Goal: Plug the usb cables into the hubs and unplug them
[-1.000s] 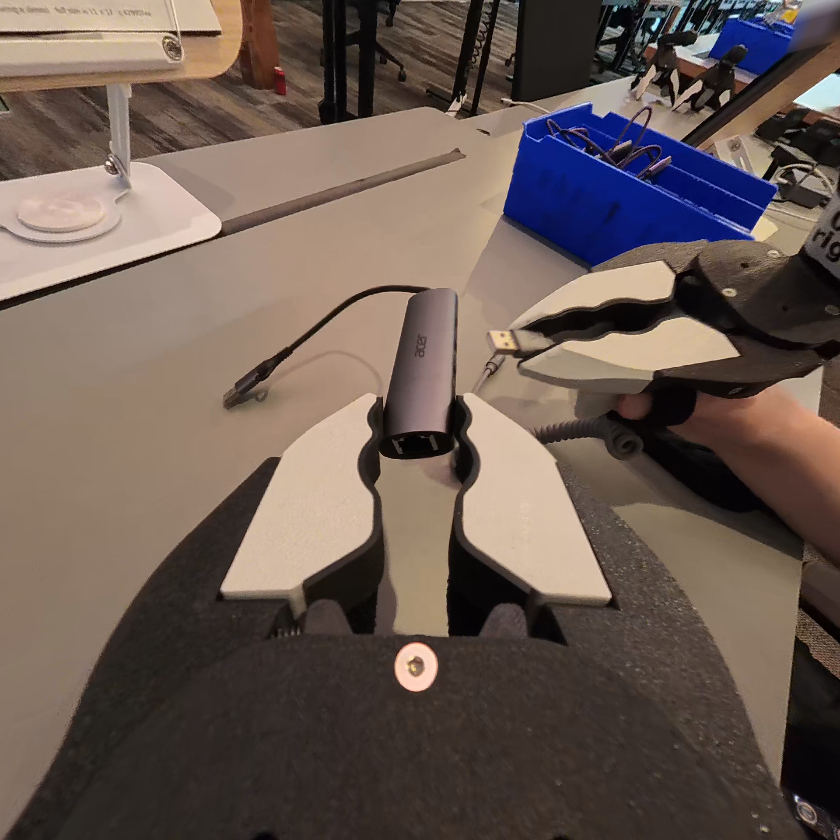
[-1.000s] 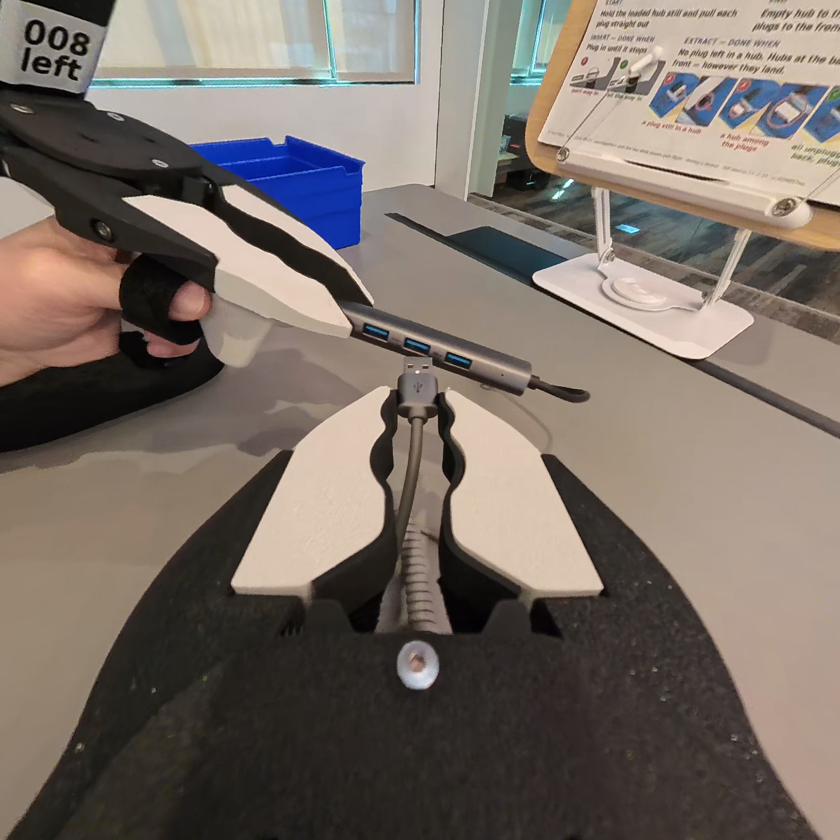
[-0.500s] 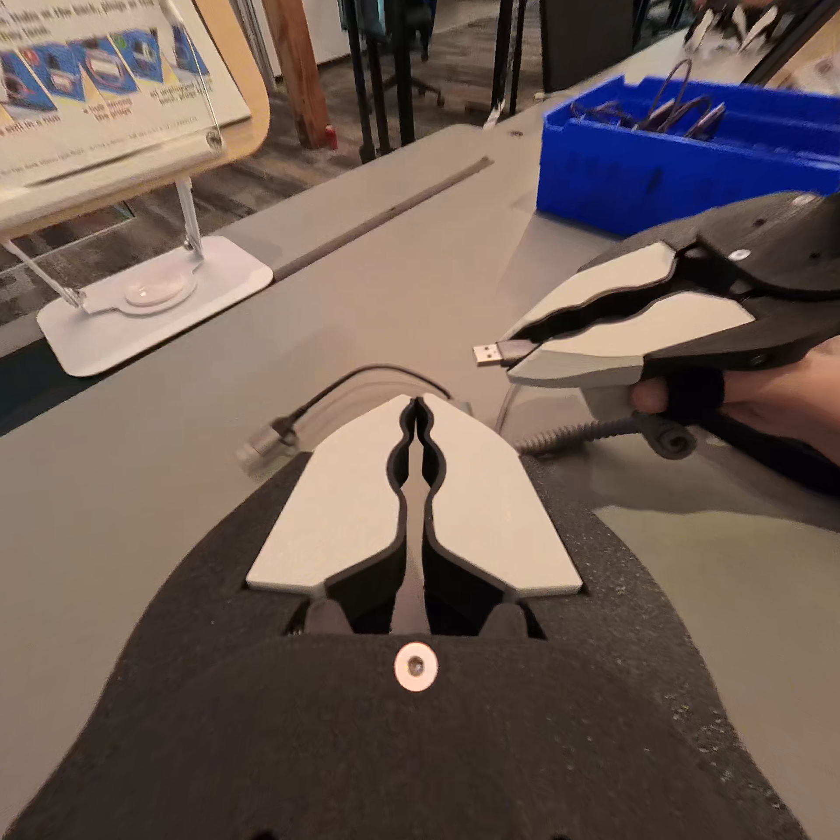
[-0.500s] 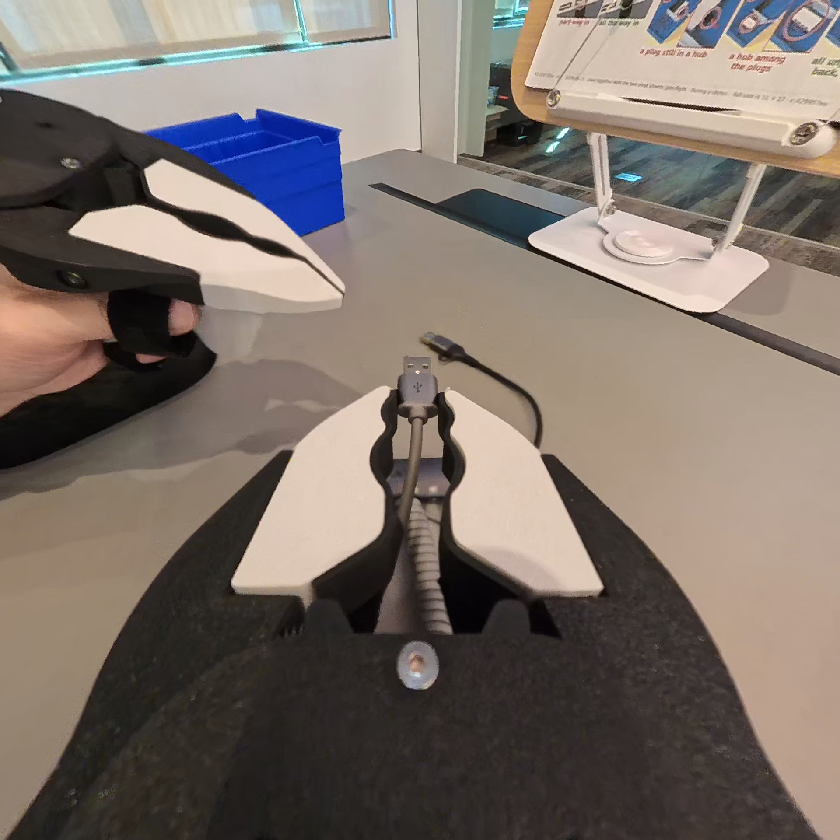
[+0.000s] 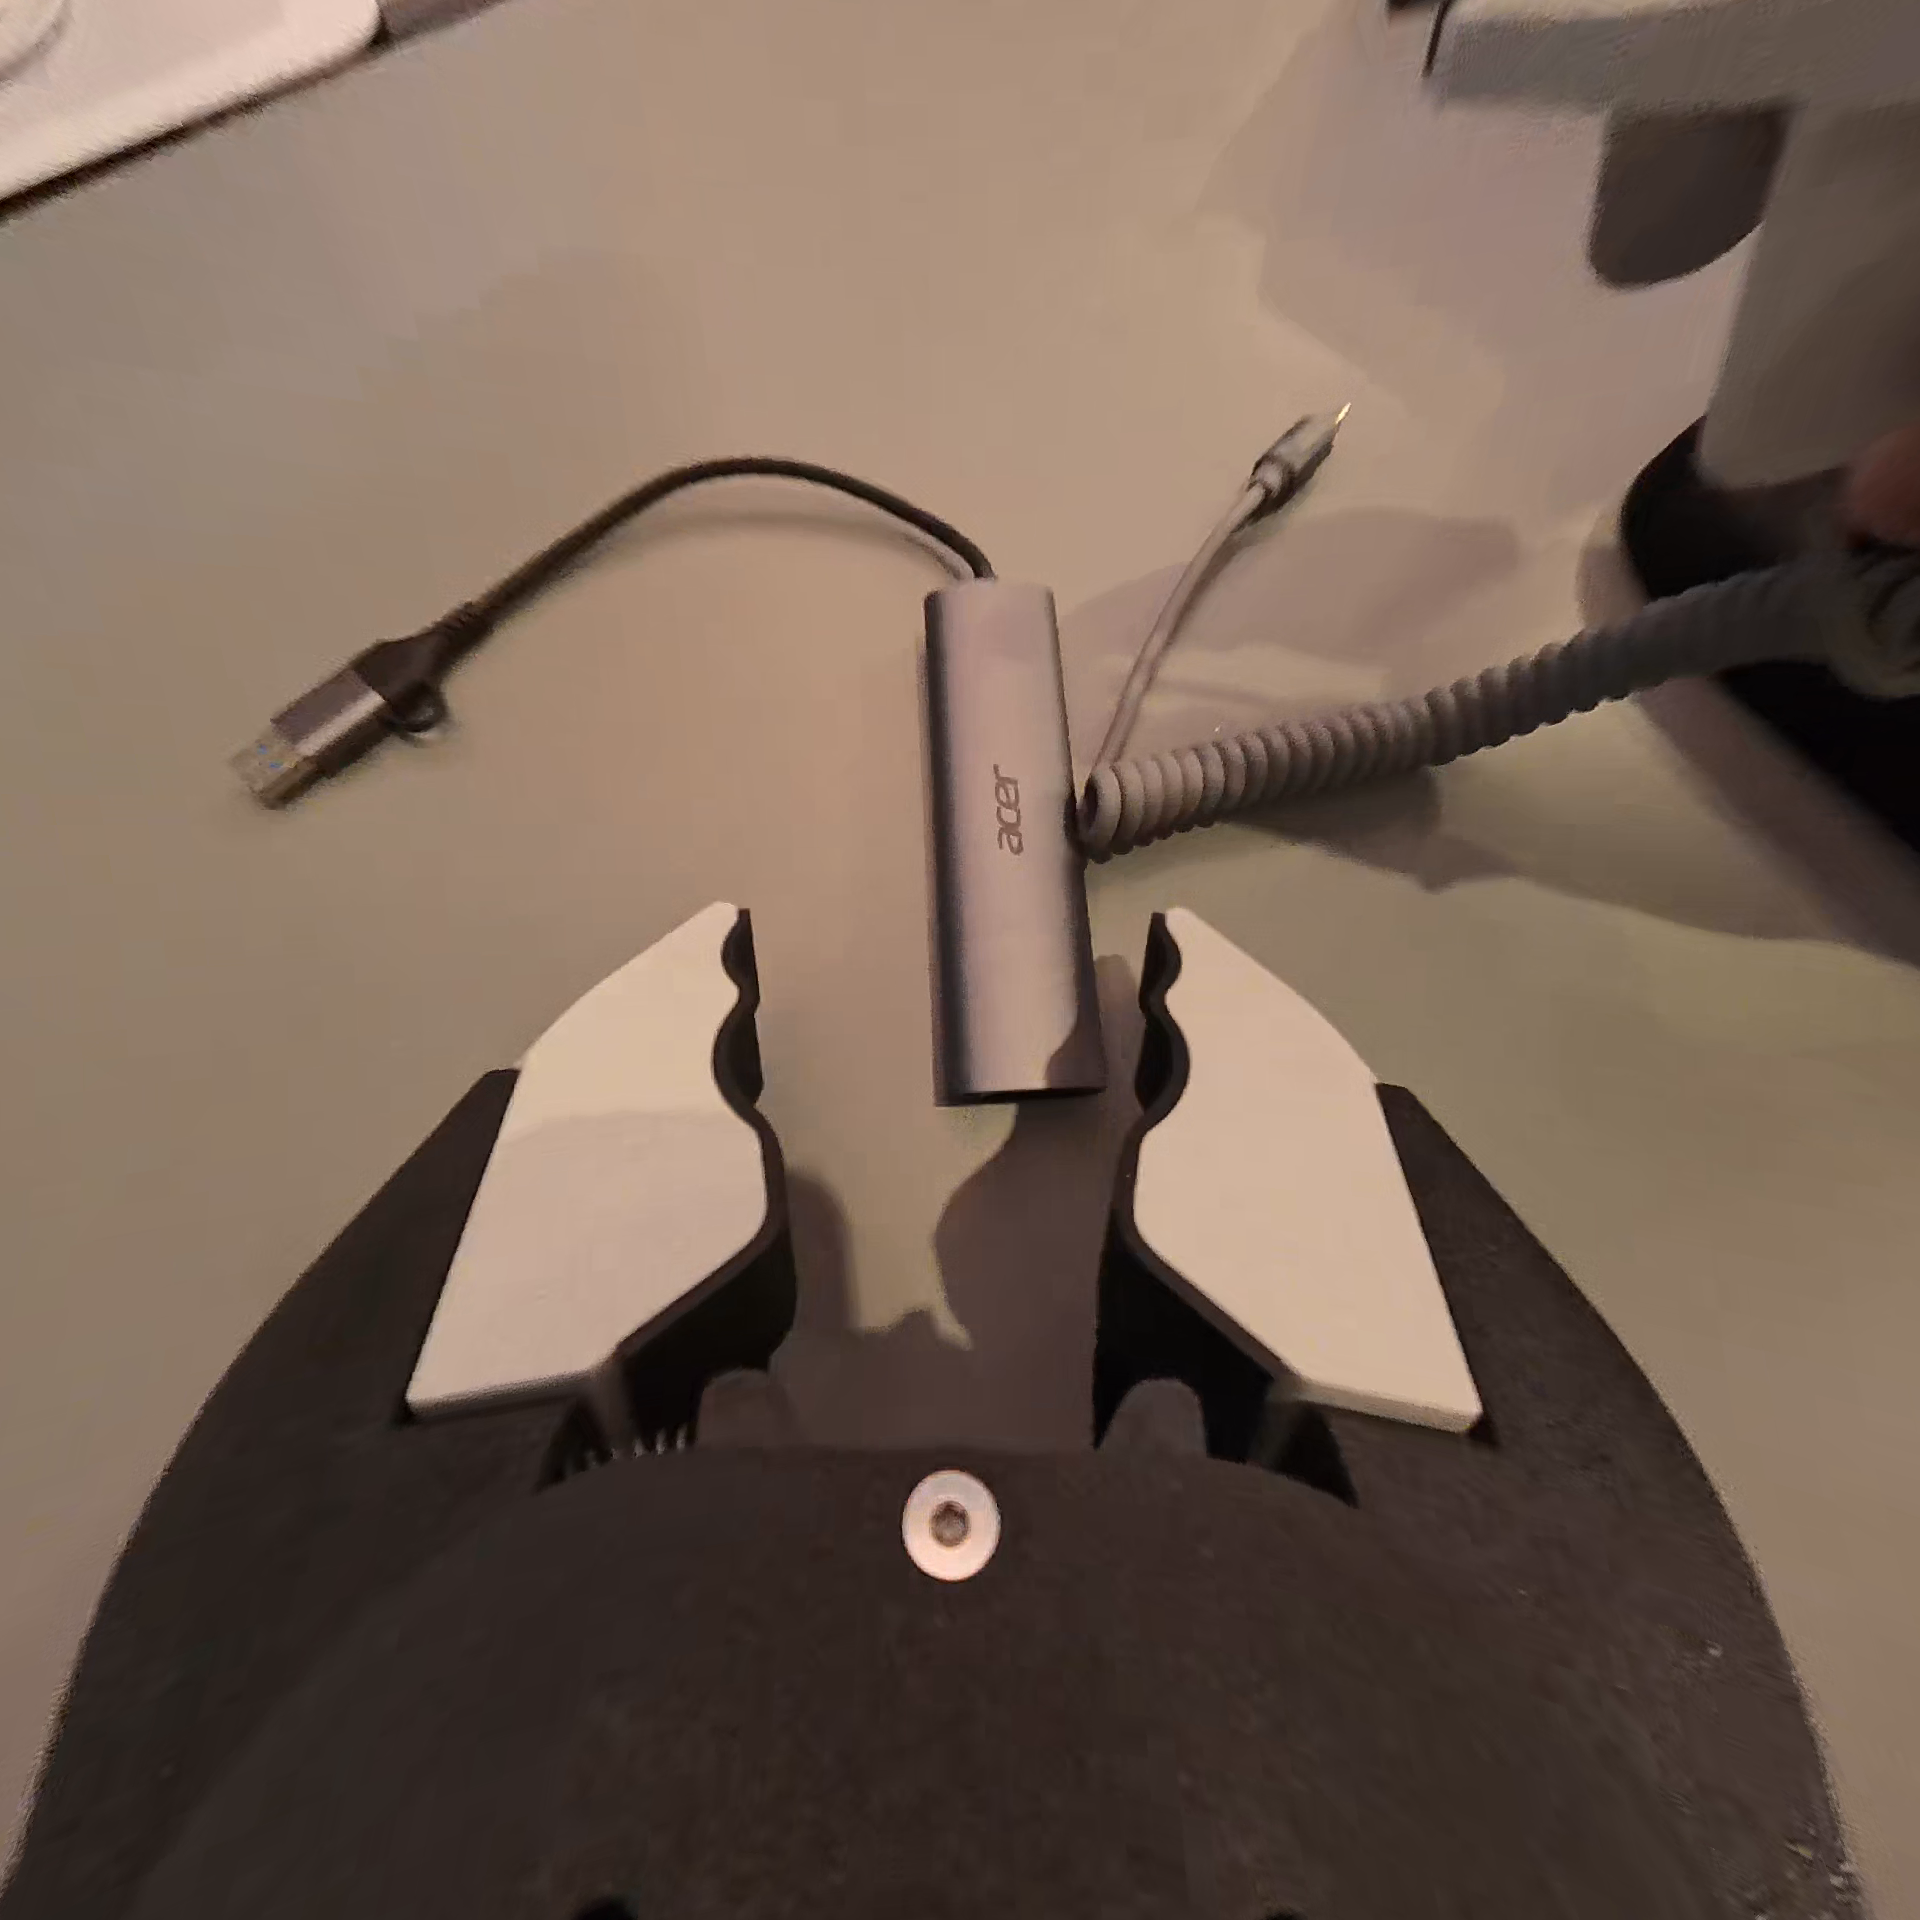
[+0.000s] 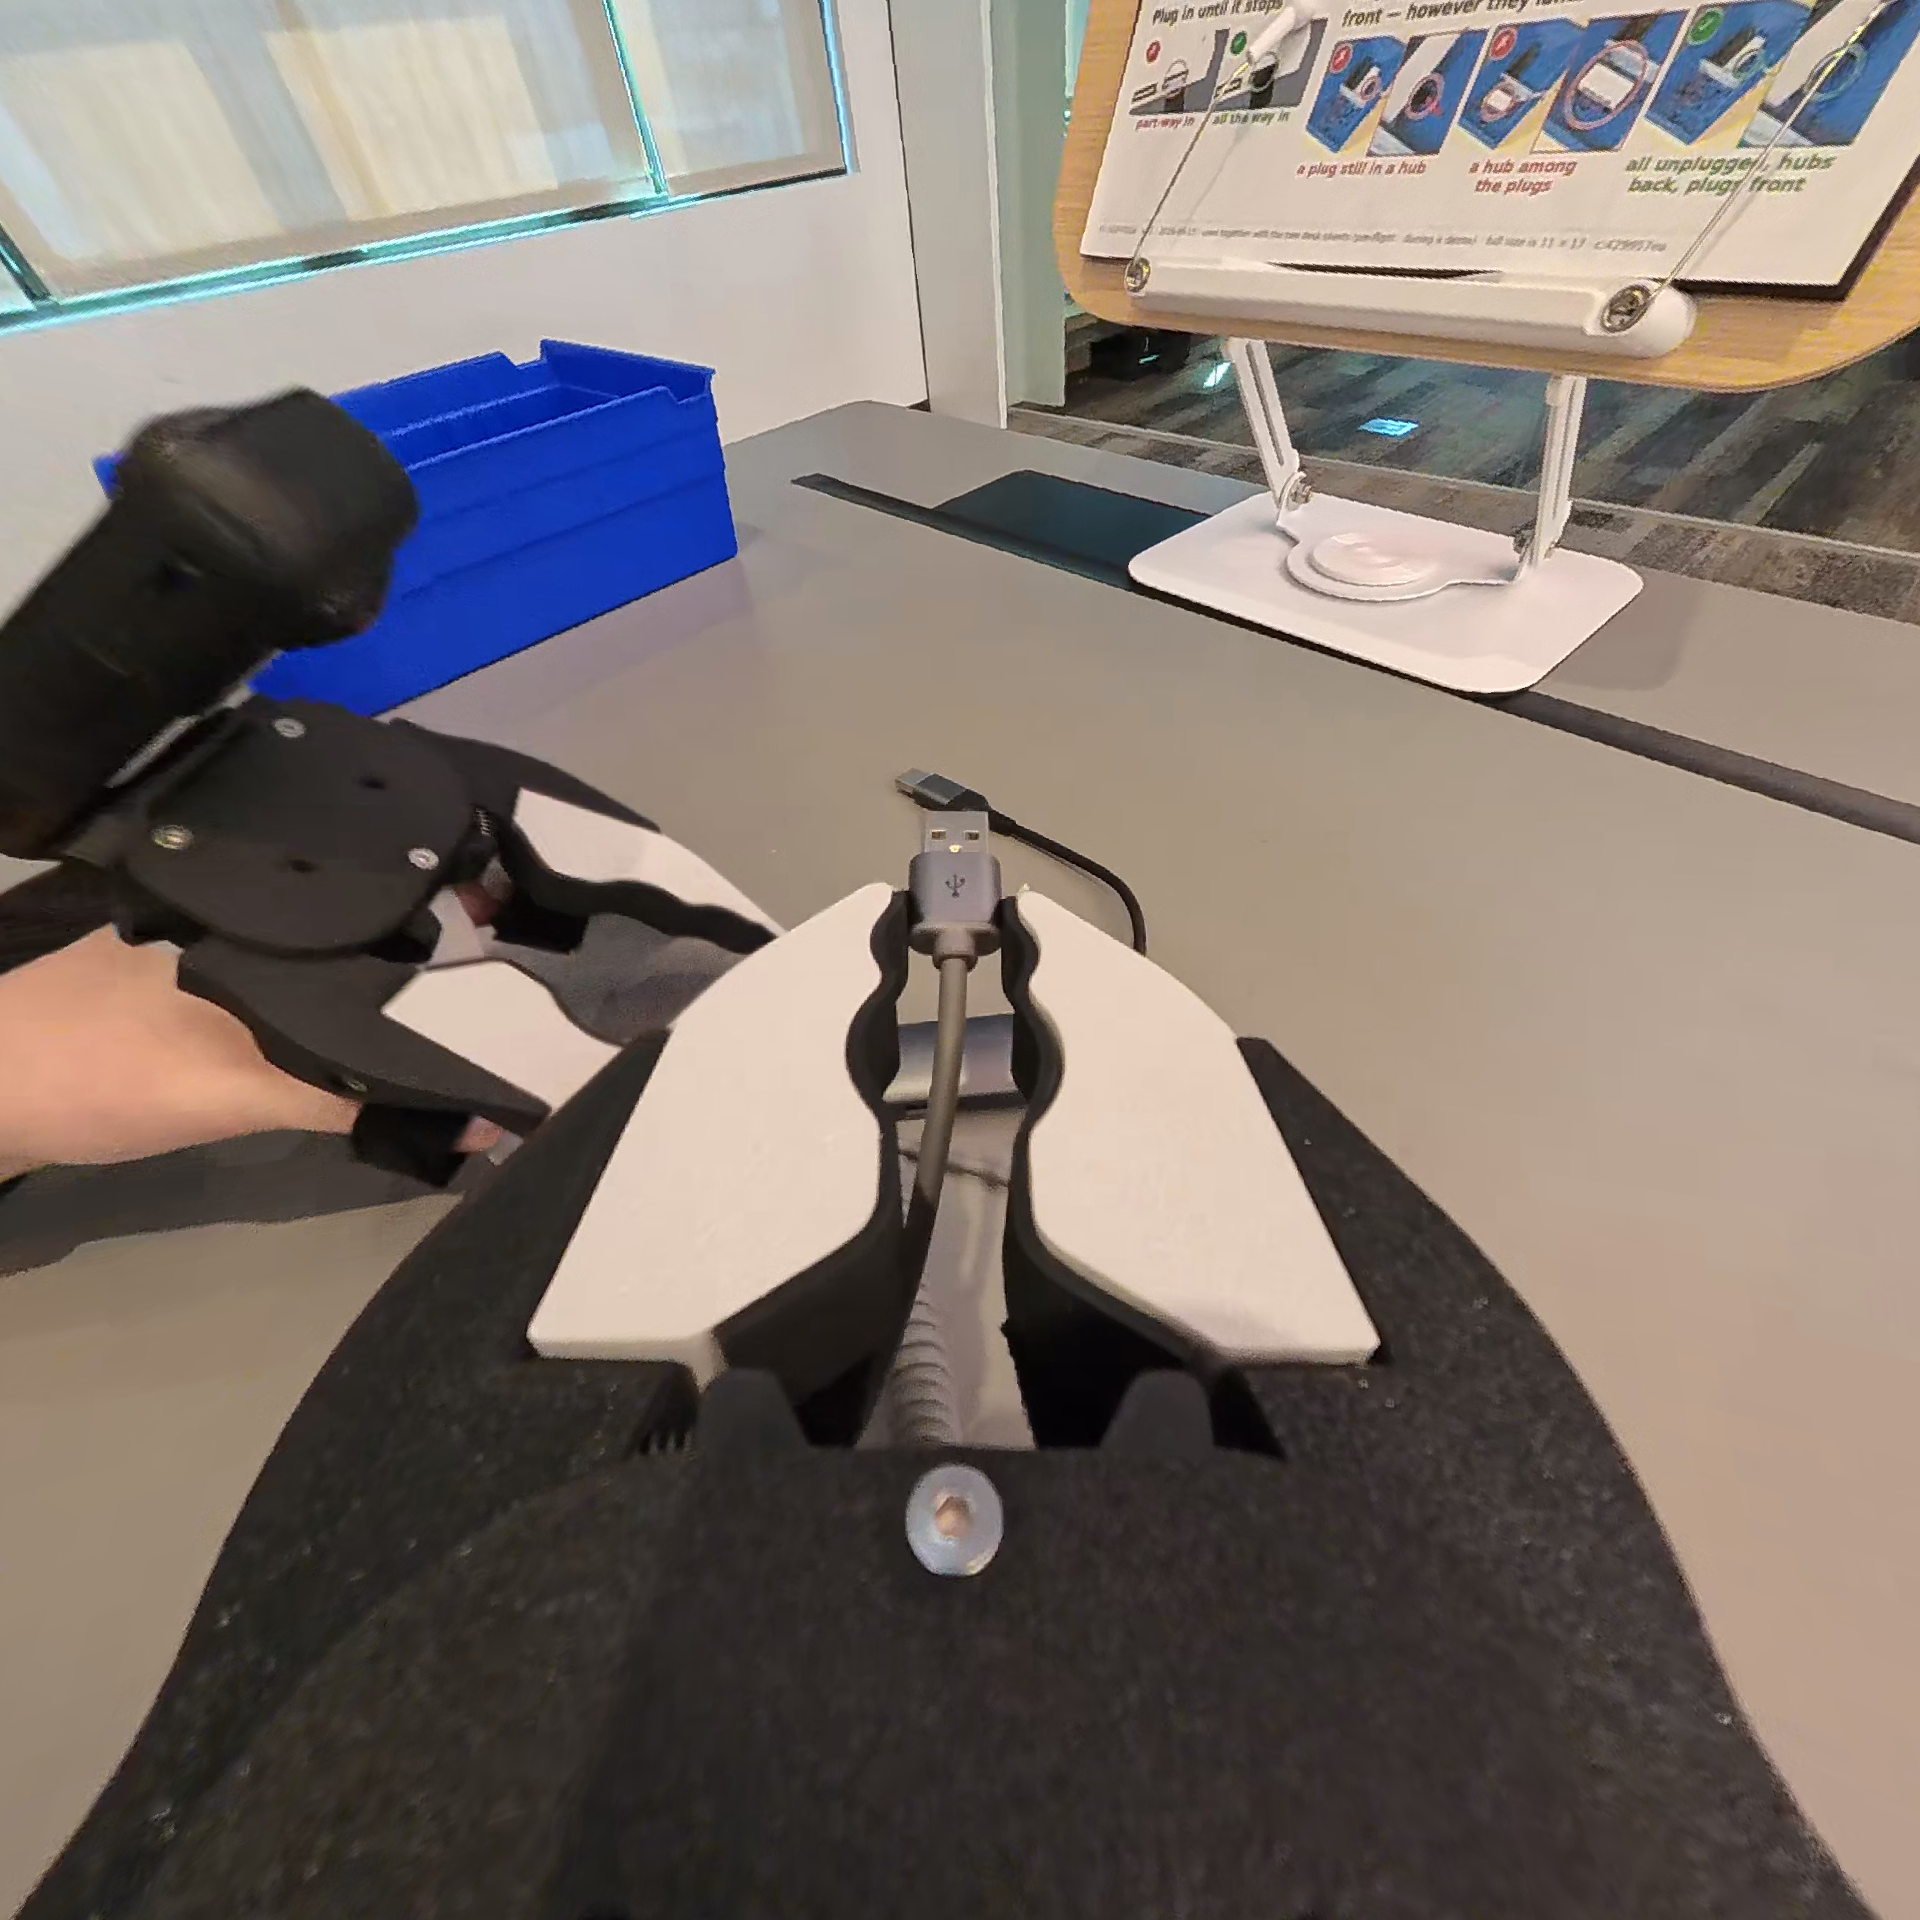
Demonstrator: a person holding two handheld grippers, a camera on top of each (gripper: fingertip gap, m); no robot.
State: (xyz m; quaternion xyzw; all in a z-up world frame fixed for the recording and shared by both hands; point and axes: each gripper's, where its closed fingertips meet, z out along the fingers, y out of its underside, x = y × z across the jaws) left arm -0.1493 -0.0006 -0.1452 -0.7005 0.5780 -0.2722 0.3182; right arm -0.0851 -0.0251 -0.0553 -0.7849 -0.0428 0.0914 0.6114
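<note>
- Hub [image 5: 1003, 847] now lies flat on the table [image 5: 520, 364]; a second ago the left gripper [image 5: 945, 1023] held it raised, so it needs regrasping before plugging.
- Left gripper hangs over it, spread wide, hub's near end between the fingers.
- Right gripper [image 6: 954, 914] stays clamped on the plug [image 6: 954, 873].
- Coiled cable [image 5: 1299, 748] touches the hub's right side; open table lies left.

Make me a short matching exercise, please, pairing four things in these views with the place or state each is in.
Things:
1. left gripper
2. right gripper
3. USB hub
4. blue bin

States or places:
a. at the far left of the table
b. shut on the USB-A plug
c. open, jaws either side of the hub's near end
d. lying flat on the grey table, in neither gripper's grip

Pairs: 1-c, 2-b, 3-d, 4-a
</note>
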